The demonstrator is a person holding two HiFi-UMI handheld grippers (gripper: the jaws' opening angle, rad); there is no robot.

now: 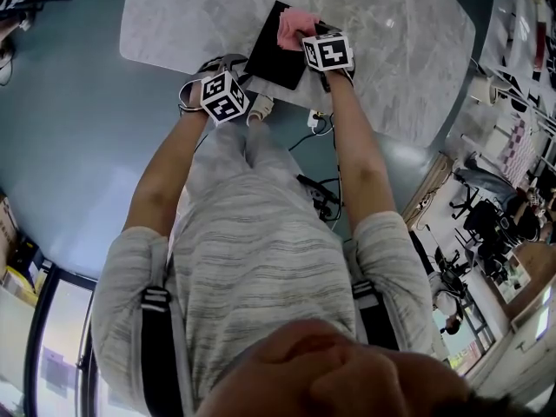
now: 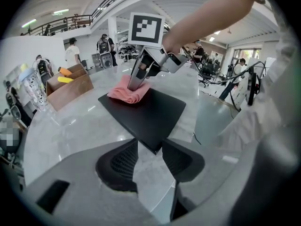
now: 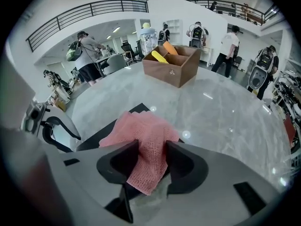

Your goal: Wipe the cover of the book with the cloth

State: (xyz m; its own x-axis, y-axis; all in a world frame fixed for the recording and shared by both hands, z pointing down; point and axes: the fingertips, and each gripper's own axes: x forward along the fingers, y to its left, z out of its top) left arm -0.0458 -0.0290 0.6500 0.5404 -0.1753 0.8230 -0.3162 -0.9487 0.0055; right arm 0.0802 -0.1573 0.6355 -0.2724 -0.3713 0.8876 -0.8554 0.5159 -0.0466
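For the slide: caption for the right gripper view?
Right gripper, jaws open around pink cloth on the black book.

Grey marble table (image 1: 400,50), black book (image 1: 274,59) flat nr its edge, wooden box (image 3: 171,67) farther back

The book (image 1: 276,52) lies on the table (image 1: 395,55), by its near edge; the cloth (image 1: 294,28) lies on the book's far end, between the right gripper's (image 3: 151,160) jaws; the book's near corner points into the left gripper's (image 2: 150,149) gap; a box (image 3: 171,66) stands well behind
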